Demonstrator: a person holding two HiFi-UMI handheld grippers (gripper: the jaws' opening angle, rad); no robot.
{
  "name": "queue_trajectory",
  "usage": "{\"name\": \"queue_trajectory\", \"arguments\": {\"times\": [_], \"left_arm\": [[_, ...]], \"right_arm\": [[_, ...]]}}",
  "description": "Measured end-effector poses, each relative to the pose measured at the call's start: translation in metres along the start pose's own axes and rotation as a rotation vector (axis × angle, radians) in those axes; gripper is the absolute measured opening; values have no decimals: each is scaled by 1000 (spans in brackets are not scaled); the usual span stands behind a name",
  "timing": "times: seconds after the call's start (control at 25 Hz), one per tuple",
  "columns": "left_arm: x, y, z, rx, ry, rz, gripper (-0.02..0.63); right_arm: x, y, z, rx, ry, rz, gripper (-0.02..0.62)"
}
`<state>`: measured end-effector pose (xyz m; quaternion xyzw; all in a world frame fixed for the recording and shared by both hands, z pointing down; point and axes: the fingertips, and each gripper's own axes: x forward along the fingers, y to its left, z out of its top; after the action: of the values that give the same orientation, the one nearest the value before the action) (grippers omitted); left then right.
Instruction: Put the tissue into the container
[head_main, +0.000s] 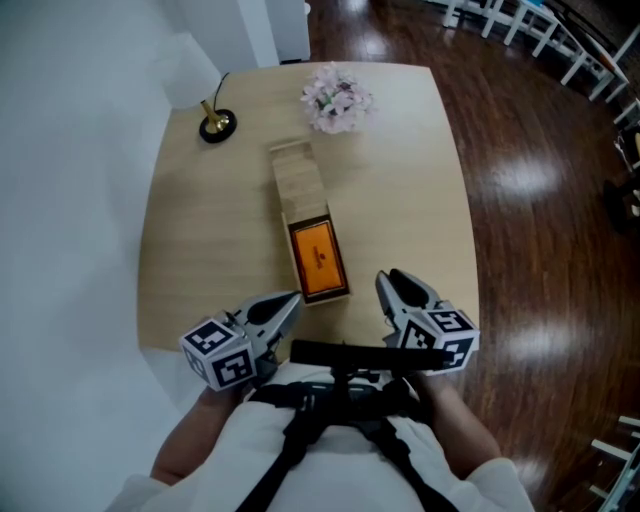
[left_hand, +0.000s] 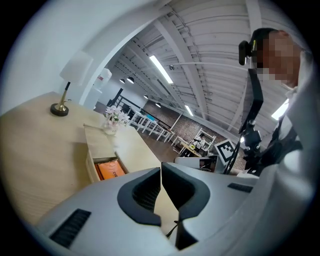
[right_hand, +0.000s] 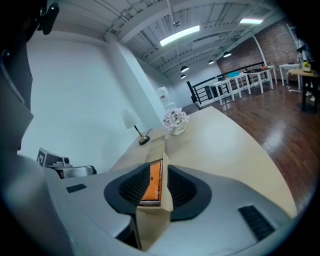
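- The tissue (head_main: 318, 258), an orange pack, is being held inside the container (head_main: 326, 296), in the uncovered end nearest the person.
- The rest of the container is being covered by its wooden lid (head_main: 296, 180).
- The container is being carried by the table (head_main: 200, 250) and is lying lengthwise, pointing away from the person.
- The left gripper (head_main: 295, 298) is being held at the near left of the container, close to its near corner; contact cannot be told.
- Its fingers (left_hand: 145, 192) are being pressed together at the tips, and nothing is being pinched between them.
- The right gripper (head_main: 385, 282) is being held at the near right of the container, apart from it.
- Its fingers (right_hand: 182, 187) are being held slightly spread, with a narrow gap between them and nothing pinched.
- In the right gripper view, the container and the tissue are being seen through that gap, farther off on the table.
- A lamp (head_main: 215, 122) is standing beyond the container, to its far left.
- A small bunch of flowers (head_main: 335, 98) is standing just beyond the container's far end.
- A dark wooden floor (head_main: 540, 200) is being shown to the right of the container, past the table's edge.
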<state>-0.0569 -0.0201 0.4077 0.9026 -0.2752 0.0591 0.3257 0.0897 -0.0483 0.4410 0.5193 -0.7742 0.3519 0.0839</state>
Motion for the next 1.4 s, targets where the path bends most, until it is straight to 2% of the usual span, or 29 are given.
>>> {"name": "queue_trajectory", "arguments": {"times": [0.4, 0.56, 0.76, 1.4], "left_arm": [[7, -14, -7, 45, 60, -26, 0], [6, -16, -9, 46, 66, -25, 0], [4, -15, -11, 43, 66, -20, 0], [-3, -13, -19, 28, 81, -19, 0]], "right_arm": [[-9, 11, -6, 7, 0, 53, 83], [-10, 17, -7, 2, 7, 77, 60], [-9, 24, -8, -15, 9, 102, 0], [-3, 42, -21, -83, 74, 129, 0]]}}
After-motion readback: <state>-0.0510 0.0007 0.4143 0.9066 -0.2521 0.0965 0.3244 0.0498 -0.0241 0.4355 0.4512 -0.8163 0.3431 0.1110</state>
